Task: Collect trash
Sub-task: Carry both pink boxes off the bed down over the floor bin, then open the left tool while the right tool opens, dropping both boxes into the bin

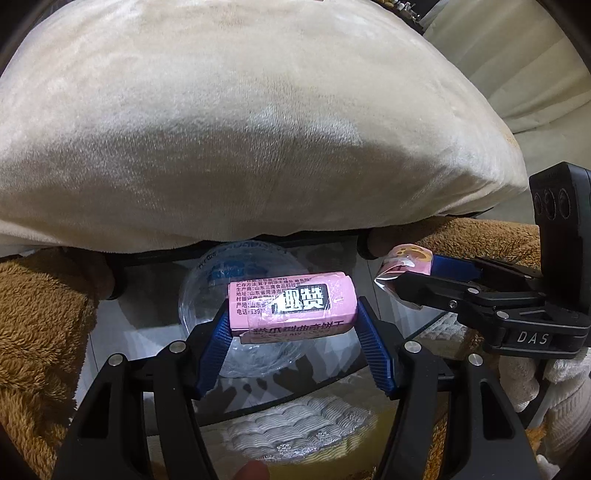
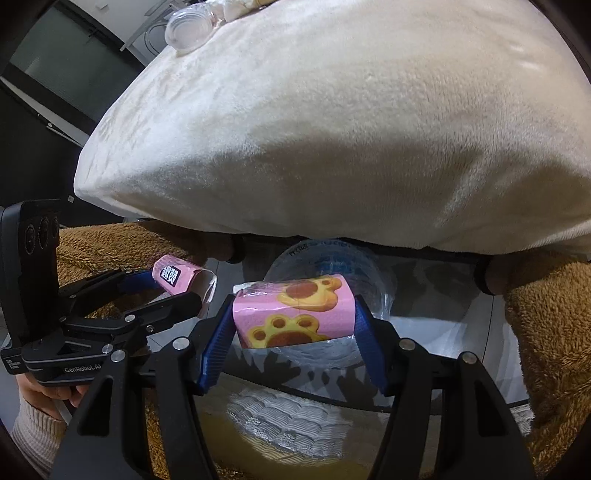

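My left gripper is shut on a pink snack wrapper with black Chinese lettering, gripped at both ends. It also shows in the right wrist view. My right gripper is shut on a pink snack wrapper with yellow paw-print cookies, seen small in the left wrist view. Both wrappers hang above a clear plastic bowl that sits on a glass tabletop, under a big cream cushion.
A large cream cushion fills the upper view, resting on brown fuzzy fabric. A clear plastic cup lies on the cushion's far top. A white lace cloth lies below the glass.
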The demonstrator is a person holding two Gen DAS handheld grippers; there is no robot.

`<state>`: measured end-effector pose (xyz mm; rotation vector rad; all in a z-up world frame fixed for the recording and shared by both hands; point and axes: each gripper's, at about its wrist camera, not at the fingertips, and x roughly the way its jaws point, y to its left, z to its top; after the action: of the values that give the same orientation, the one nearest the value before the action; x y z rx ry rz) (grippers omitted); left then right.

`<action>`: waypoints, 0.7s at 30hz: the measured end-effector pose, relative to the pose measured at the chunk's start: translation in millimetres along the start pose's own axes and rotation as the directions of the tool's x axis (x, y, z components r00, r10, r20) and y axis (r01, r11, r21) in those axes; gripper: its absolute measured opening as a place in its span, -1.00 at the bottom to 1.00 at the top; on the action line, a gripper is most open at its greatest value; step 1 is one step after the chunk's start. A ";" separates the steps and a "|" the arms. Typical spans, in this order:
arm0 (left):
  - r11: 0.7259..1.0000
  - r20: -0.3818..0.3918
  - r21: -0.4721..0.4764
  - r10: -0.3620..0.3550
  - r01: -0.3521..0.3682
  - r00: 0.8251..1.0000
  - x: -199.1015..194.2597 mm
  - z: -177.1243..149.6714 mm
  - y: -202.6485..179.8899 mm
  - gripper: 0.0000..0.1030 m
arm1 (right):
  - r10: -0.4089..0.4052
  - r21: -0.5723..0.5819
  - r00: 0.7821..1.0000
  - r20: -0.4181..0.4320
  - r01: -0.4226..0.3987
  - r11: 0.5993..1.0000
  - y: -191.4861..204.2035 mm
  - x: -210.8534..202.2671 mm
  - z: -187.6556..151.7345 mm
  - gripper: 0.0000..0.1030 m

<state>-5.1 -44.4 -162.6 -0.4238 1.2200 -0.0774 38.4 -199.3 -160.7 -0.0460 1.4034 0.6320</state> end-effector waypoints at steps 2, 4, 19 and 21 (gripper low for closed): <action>1.000 -0.036 -0.010 0.000 -0.001 0.999 8.0 -0.2 2.0 0.23 | -0.007 0.007 1.000 -0.018 0.007 1.000 -1.7 4.7 0.8 0.19; 1.000 -0.070 -0.017 0.009 -0.010 0.998 16.9 -1.5 1.6 0.23 | -0.002 0.025 0.999 -0.038 0.003 1.000 -3.6 9.0 1.4 0.19; 0.998 -0.187 -0.054 0.033 -0.044 0.982 42.7 -5.5 15.5 0.24 | 0.013 0.128 0.990 -0.138 0.005 0.992 -15.9 32.5 11.0 0.23; 0.997 -0.192 -0.054 0.047 -0.059 0.980 44.1 -4.3 14.3 0.50 | 0.019 0.146 0.990 -0.139 0.002 0.989 -17.9 34.9 11.0 0.40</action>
<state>4.1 -44.9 -208.3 -0.4427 1.4246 -0.0368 57.2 -196.6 -196.7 0.0331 1.5832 0.5394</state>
